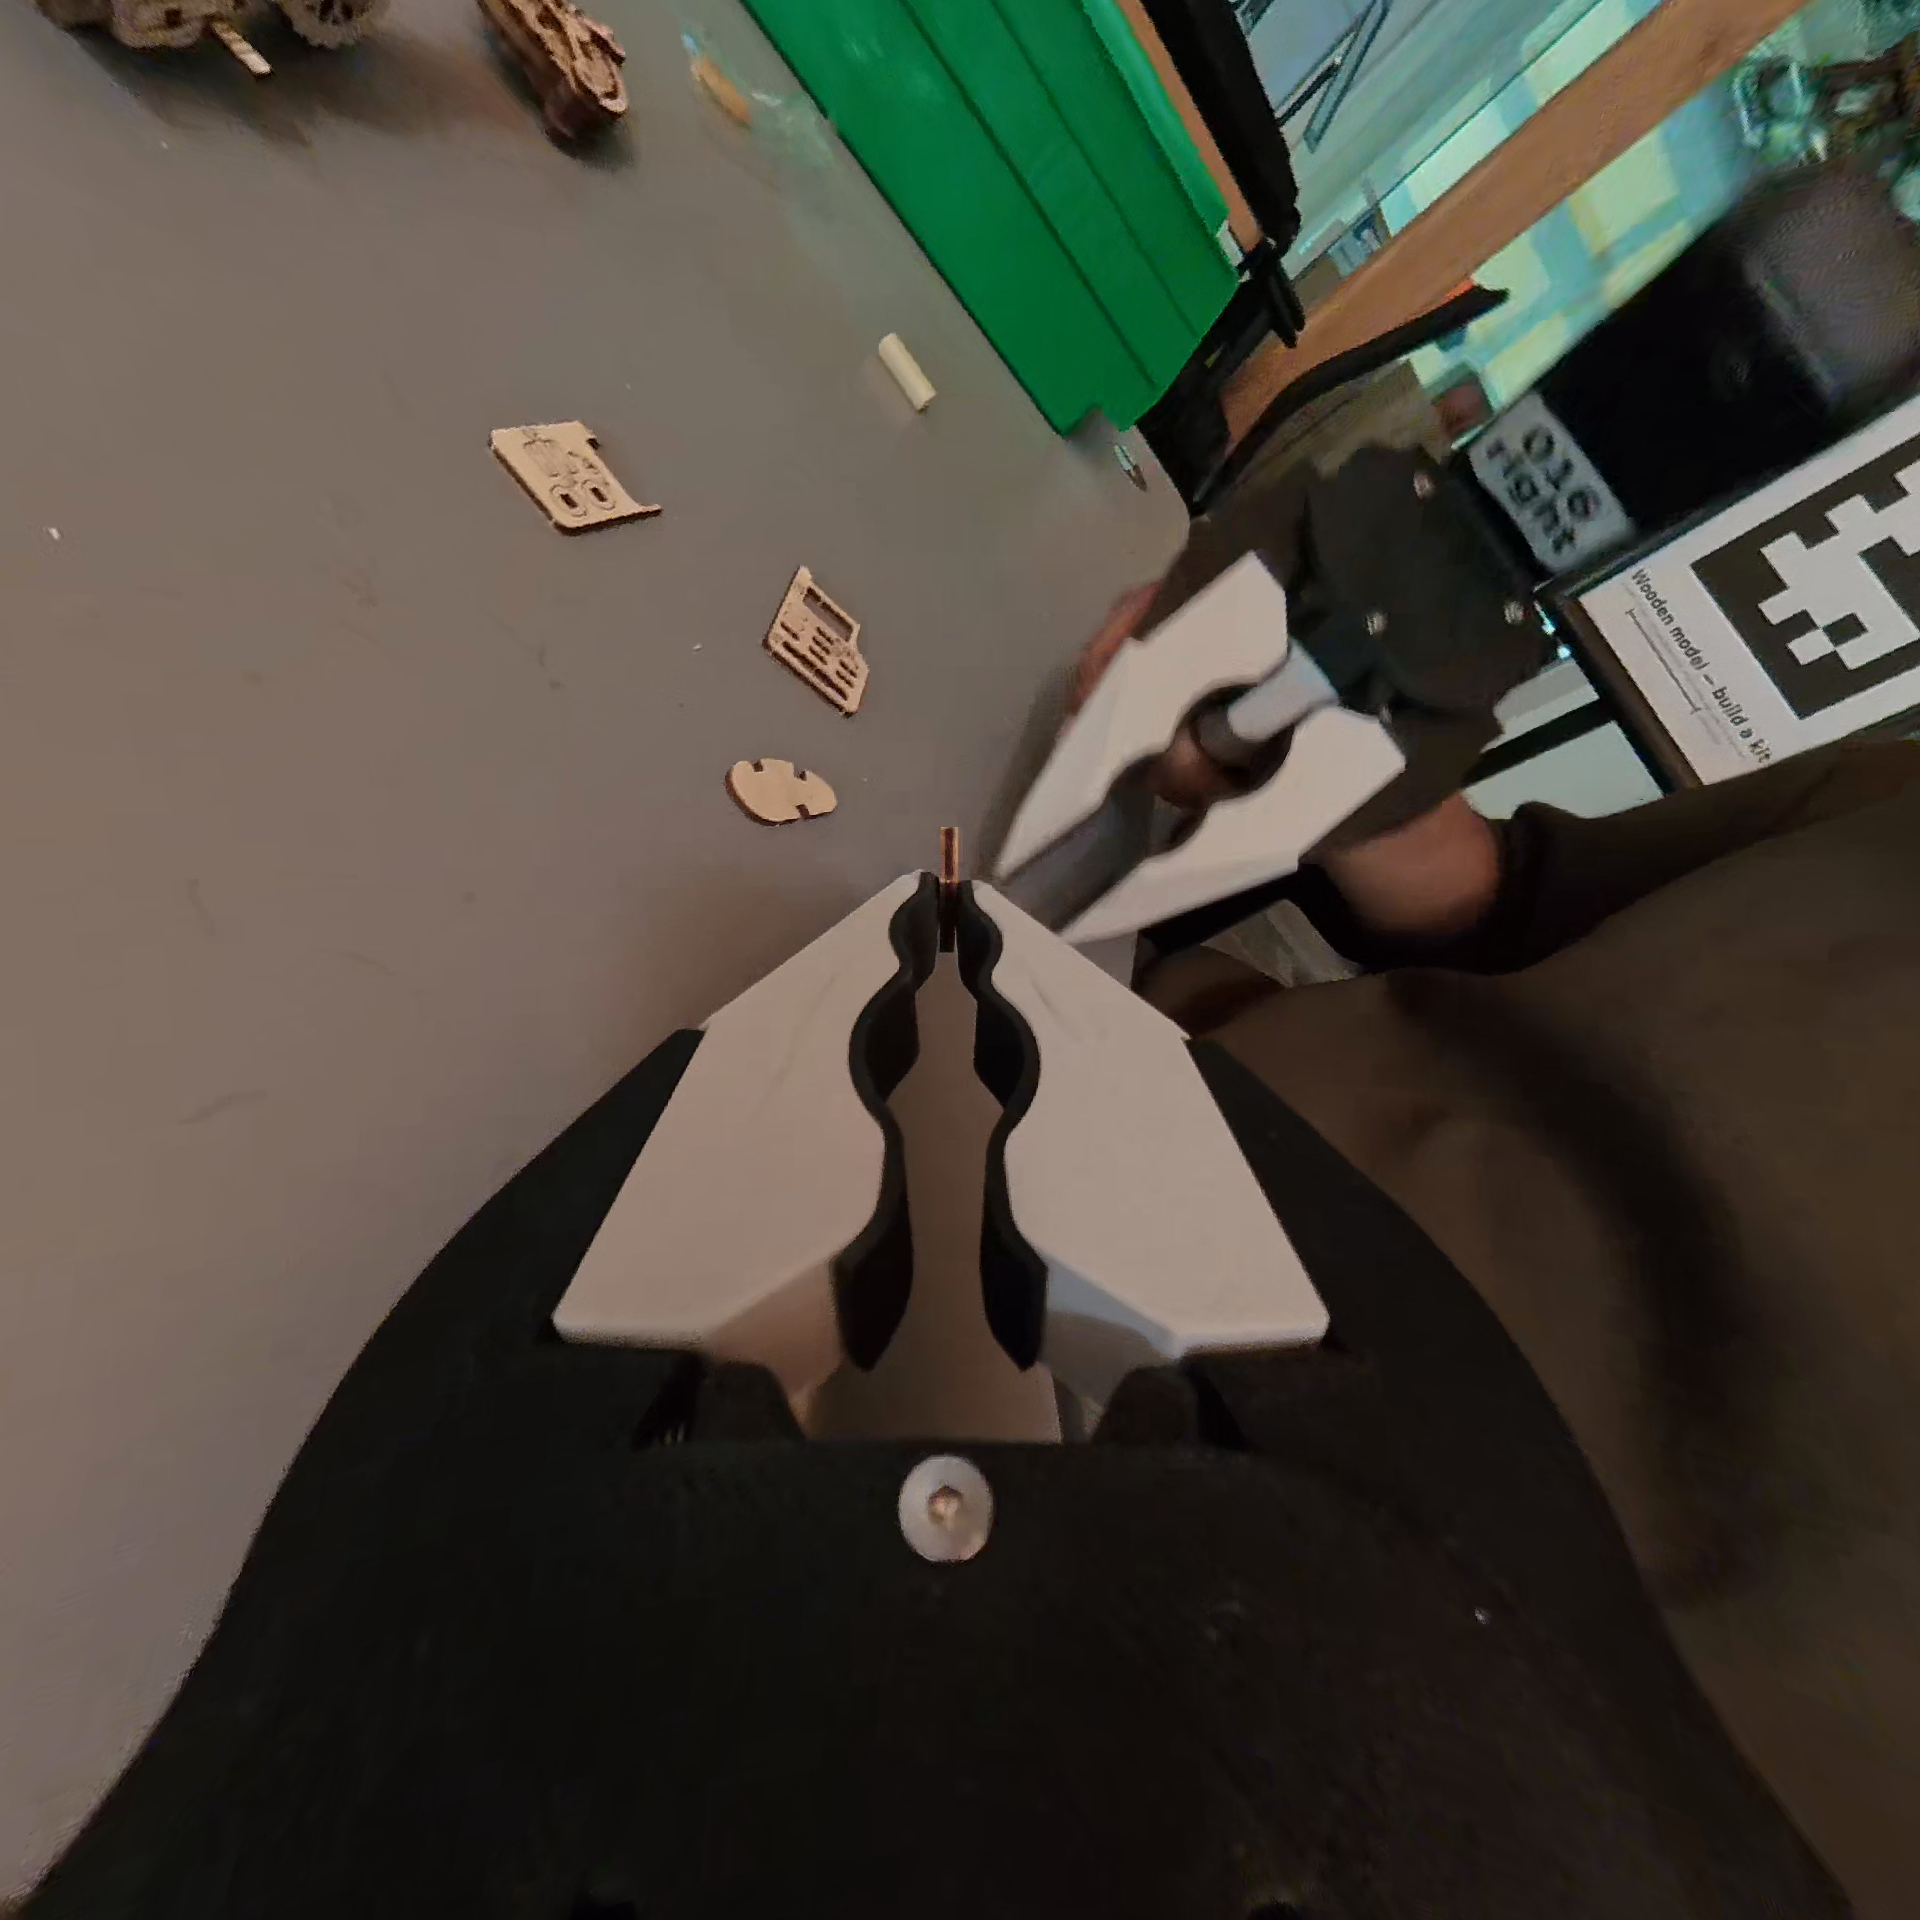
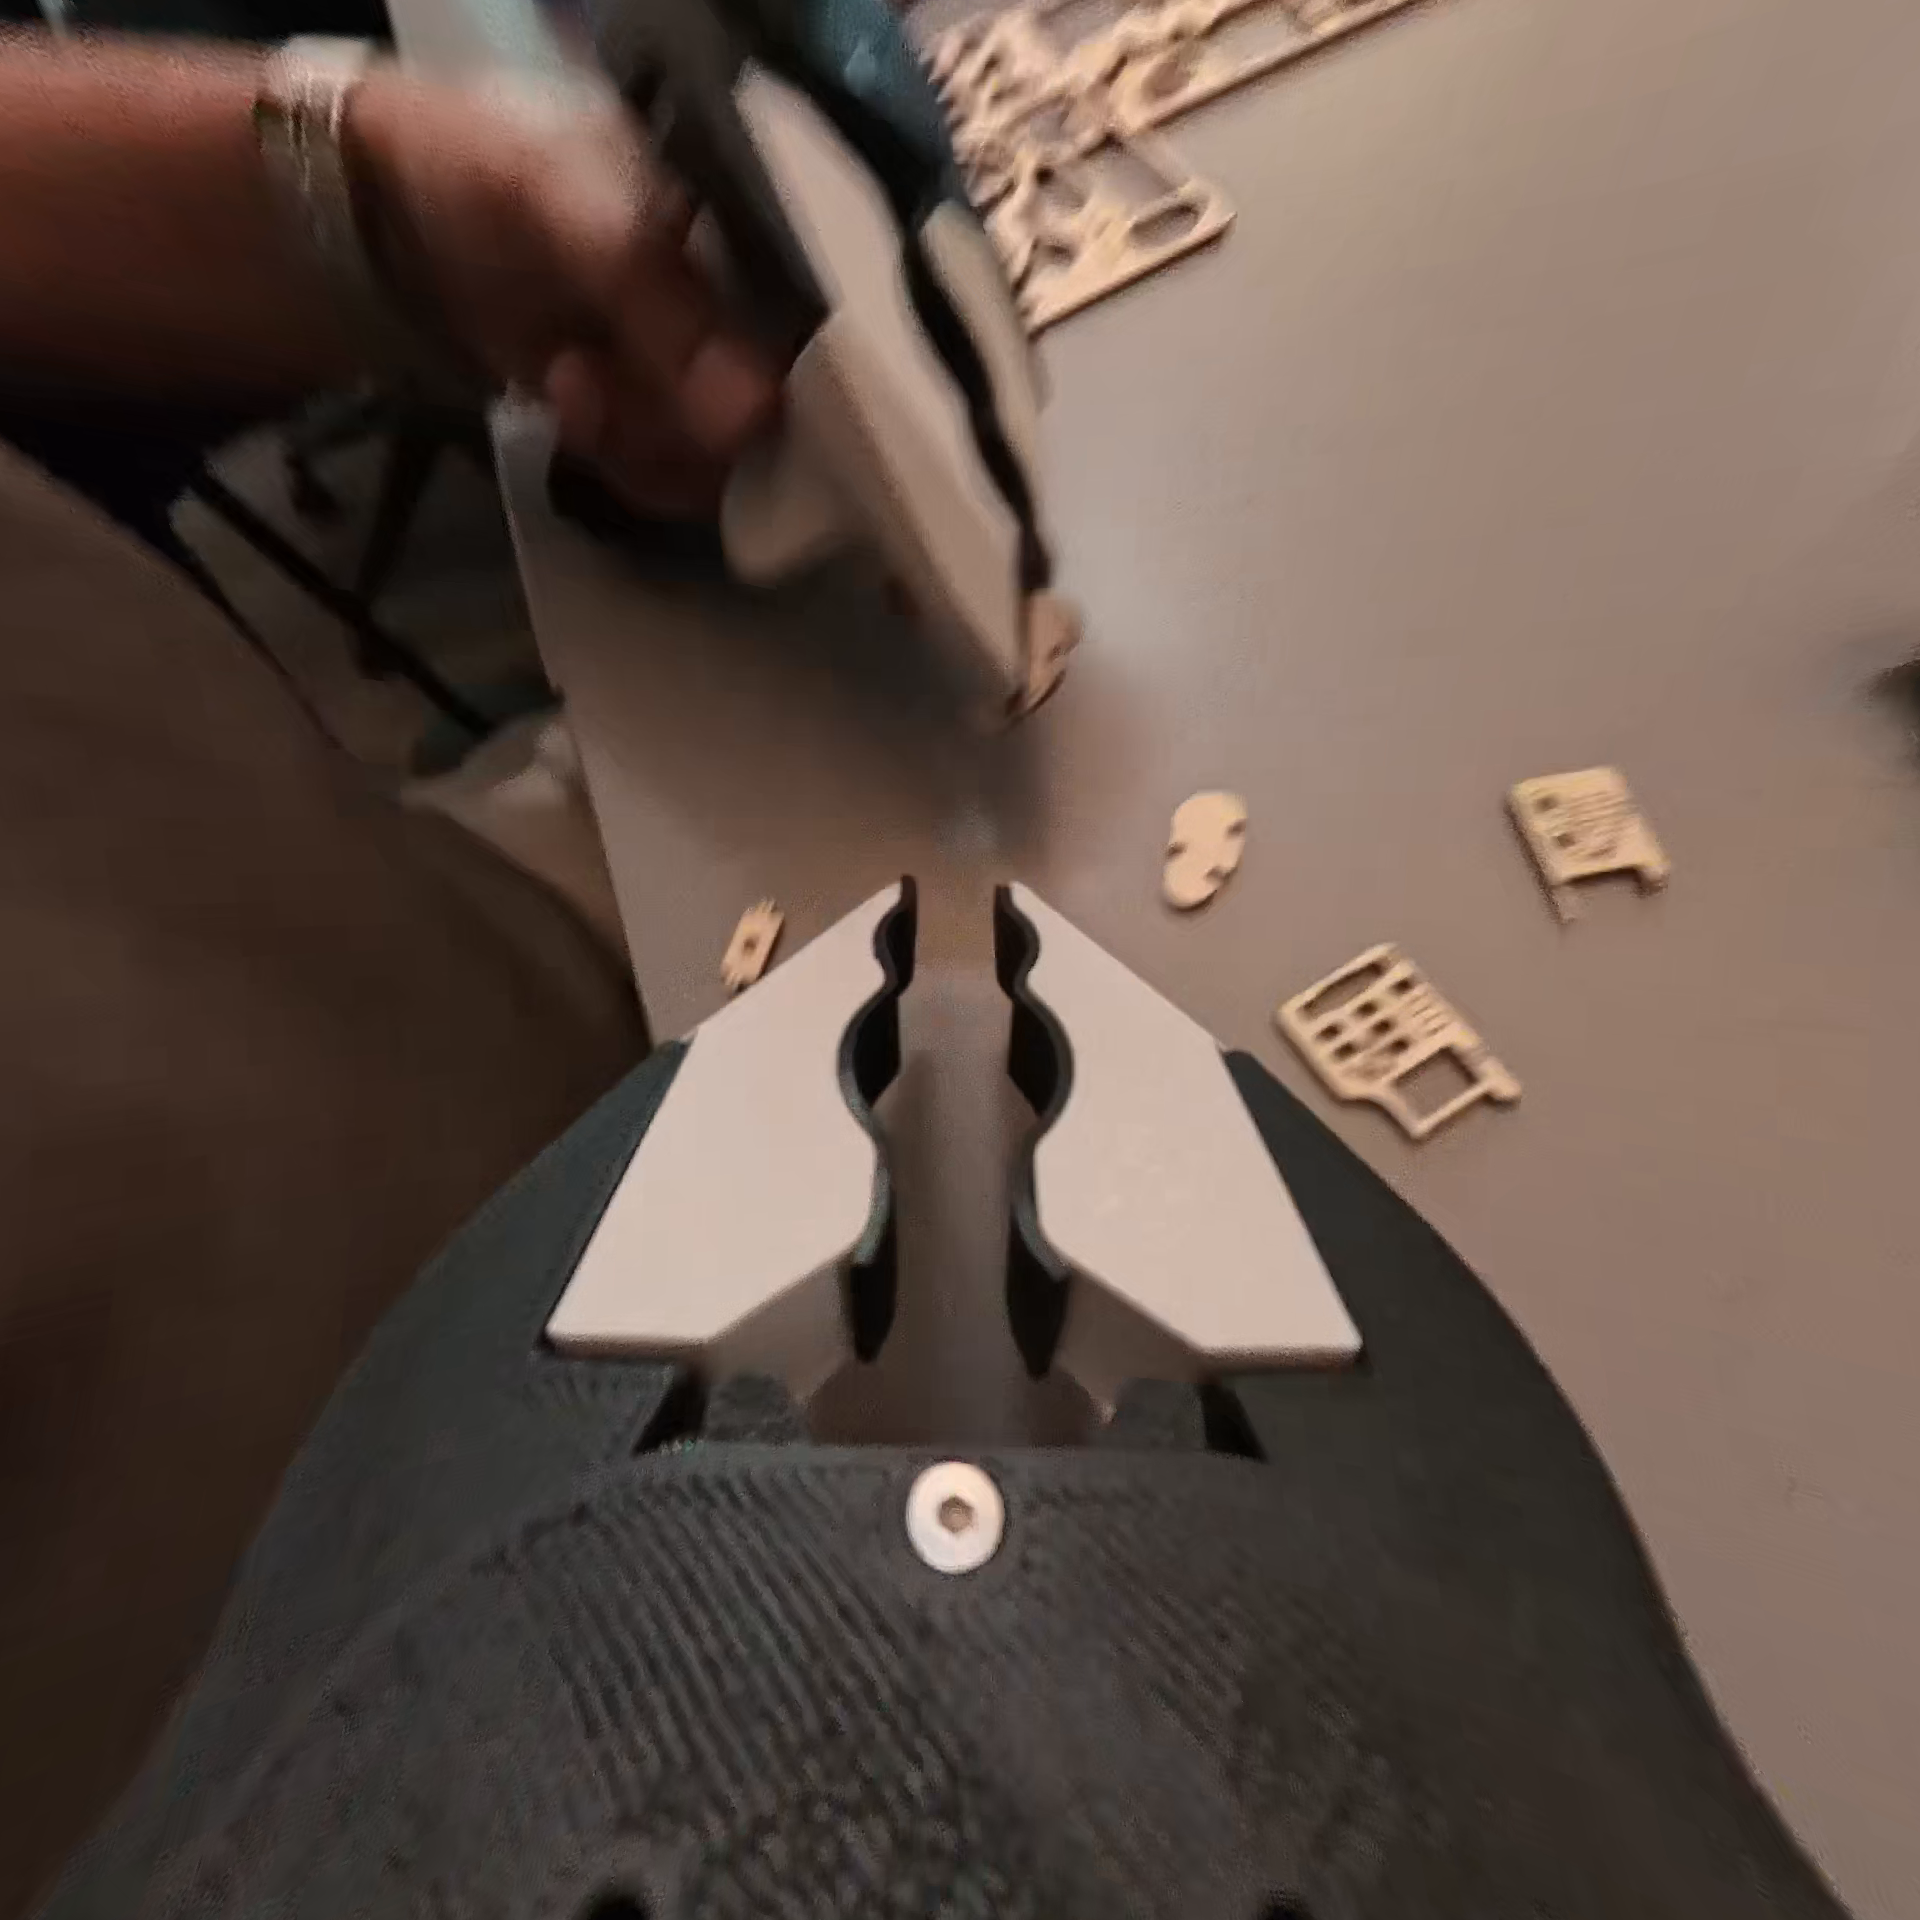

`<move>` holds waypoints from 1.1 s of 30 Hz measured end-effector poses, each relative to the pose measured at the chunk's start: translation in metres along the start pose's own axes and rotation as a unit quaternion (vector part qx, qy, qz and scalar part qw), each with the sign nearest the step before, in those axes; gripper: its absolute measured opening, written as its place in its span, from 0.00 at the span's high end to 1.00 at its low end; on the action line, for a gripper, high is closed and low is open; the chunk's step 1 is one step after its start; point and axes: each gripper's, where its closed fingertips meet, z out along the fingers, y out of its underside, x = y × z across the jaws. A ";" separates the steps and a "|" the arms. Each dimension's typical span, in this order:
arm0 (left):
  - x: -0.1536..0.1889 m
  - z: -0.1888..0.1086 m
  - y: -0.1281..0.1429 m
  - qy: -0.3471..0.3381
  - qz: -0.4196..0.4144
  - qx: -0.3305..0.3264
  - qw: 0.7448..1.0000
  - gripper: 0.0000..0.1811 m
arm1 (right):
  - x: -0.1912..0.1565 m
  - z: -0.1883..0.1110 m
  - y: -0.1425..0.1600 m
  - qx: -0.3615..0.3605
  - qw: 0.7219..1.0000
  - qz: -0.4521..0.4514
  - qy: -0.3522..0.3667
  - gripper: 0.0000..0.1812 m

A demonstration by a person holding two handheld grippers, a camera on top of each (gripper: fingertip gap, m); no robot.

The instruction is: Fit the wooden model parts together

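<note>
Pinching a thin flat wooden model part (image 1: 949, 868) edge-on at its very tips, the left gripper (image 1: 948, 894) holds its jaws closed on the piece above the smooth grey tabletop (image 1: 312, 831), seemingly so that the free end pokes out ready to be slotted into a mate; in the right wrist view the same piece shows, blurred, as a pale sliver (image 2: 1044, 655) at the tip of that gripper. The right gripper (image 2: 954, 904) hangs near the table's front edge with its jaws parted and nothing between them, probably waiting to pick a partner. Candidates lie loose and flat, well apart from one another: a small oval plywood piece with notches (image 1: 781, 792), a slotted grid-like plywood panel (image 1: 819, 641), a squarish engraved plywood plate with a hooked corner (image 1: 566, 475), and a tiny notched wooden tab (image 2: 750, 940) just beside the right gripper's left finger. All look laser-cut, pale with darker edges, light and brittle. A punched-out wooden parts sheet (image 2: 1101, 229) lies farther off, two assembled wooden models (image 1: 561, 62) stand at the far edge, and a short white cylinder (image 1: 906, 371) rests near a green plastic bin (image 1: 1018, 208). The gripper fingers are matt white wedges with wavy black rubbery pads (image 1: 883, 1060)
</note>
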 end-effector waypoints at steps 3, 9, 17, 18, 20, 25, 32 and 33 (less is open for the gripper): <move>-0.003 0.001 -0.001 -0.002 -0.011 0.004 1.000 1.00 | -0.030 0.004 0.019 -0.029 0.999 -0.019 -0.037 0.92; -0.006 0.001 -0.005 0.000 -0.025 0.013 1.000 1.00 | -0.055 0.015 0.023 -0.050 0.996 -0.052 -0.052 0.88; -0.005 0.002 -0.003 0.004 -0.019 0.007 1.000 1.00 | -0.040 0.014 0.022 -0.047 0.998 -0.040 -0.023 0.87; -0.005 0.002 -0.003 0.004 -0.019 0.006 1.000 1.00 | -0.040 0.015 0.021 -0.045 0.998 -0.043 -0.020 0.87; -0.005 0.002 -0.003 0.006 -0.021 0.007 1.000 1.00 | -0.042 0.016 0.017 -0.036 0.998 -0.051 -0.019 0.87; -0.005 0.001 -0.004 0.010 -0.029 0.010 0.999 1.00 | -0.042 0.020 0.014 -0.031 0.997 -0.071 0.001 0.88; -0.005 0.002 -0.004 0.011 -0.029 0.008 0.999 1.00 | -0.040 0.024 0.015 -0.034 0.997 -0.062 -0.006 0.91; -0.005 0.002 -0.004 0.011 -0.029 0.008 0.999 1.00 | -0.039 0.024 0.015 -0.034 0.998 -0.060 -0.004 0.92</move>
